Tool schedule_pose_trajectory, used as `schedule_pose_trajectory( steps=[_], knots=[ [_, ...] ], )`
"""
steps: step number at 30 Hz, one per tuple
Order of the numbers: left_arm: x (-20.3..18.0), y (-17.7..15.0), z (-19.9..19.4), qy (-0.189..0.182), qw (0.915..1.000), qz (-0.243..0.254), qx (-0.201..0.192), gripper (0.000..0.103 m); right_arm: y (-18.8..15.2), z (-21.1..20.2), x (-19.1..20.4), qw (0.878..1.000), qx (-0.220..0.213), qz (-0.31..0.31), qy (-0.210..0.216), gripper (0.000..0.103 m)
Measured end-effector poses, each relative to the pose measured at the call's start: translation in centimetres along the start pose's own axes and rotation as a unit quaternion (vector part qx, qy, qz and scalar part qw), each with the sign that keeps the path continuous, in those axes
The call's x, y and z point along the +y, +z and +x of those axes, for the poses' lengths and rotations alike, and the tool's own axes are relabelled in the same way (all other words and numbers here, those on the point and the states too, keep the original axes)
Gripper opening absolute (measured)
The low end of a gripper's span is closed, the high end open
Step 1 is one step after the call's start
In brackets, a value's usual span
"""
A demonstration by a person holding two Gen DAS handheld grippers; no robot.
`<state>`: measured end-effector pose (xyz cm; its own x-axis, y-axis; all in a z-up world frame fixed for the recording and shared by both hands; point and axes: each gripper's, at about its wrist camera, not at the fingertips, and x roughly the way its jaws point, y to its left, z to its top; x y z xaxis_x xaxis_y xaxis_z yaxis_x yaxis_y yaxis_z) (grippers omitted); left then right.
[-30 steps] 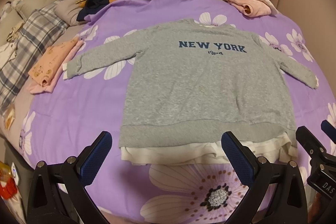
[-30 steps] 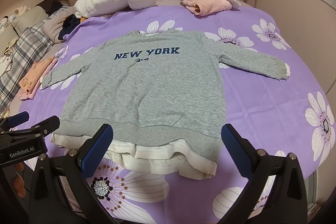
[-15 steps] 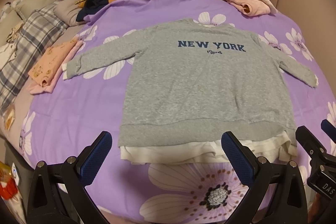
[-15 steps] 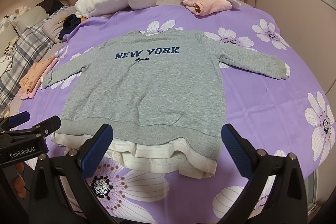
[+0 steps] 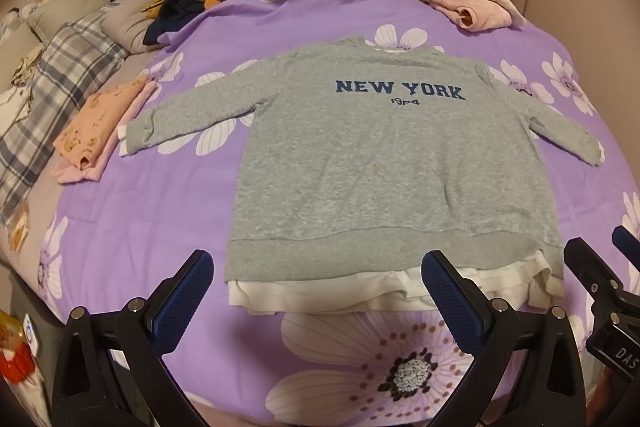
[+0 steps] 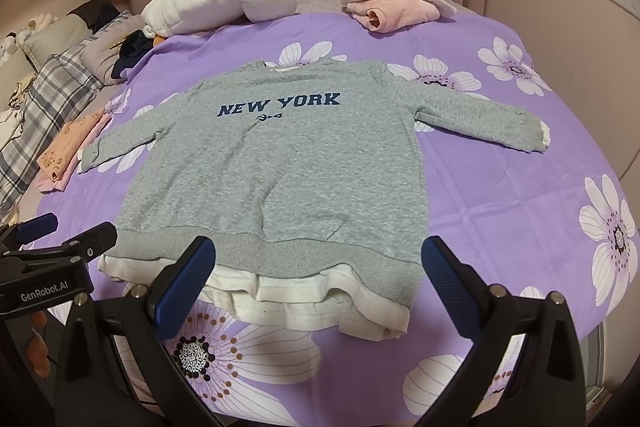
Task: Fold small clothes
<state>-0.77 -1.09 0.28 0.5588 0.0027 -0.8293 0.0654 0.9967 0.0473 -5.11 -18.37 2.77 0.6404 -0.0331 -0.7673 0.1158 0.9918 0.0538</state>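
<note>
Left wrist: left hand-held gripper (image 5: 316, 291) released, over hem of grey NEW YORK sweatshirt (image 5: 384, 163) lying flat on the bed (image 5: 132, 227). Folded peach garment (image 5: 96, 123) beside left sleeve.
Right wrist: right hand-held gripper (image 6: 316, 279) released; pink folded clothes (image 6: 396, 7) and white blanket (image 6: 220, 3) well beyond the collar.

Left tongs (image 5: 318, 291) and right tongs (image 6: 320, 277) gape wide, seemingly level.

Bare purple bedspread (image 6: 500, 195) lies open on both sides of the sweatshirt (image 6: 280, 167); folded pink clothes (image 5: 96, 131) sit near its left cuff.
</note>
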Motion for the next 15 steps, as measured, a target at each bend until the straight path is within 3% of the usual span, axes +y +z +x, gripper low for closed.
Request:
schedule_pose_trajectory(
  steps=[10,15],
  knots=[
    [-0.05,0.05,0.08,-0.001,1.0000,0.003,-0.002,0.103,0.14,-0.15,-0.30,1.000,-0.003,0.006,0.001,0.103],
    [0.40,0.09,0.93,-0.022,0.9996,-0.011,0.016,0.103,0.34,0.02,-0.96,1.000,0.001,0.024,0.016,0.103]
  ],
)
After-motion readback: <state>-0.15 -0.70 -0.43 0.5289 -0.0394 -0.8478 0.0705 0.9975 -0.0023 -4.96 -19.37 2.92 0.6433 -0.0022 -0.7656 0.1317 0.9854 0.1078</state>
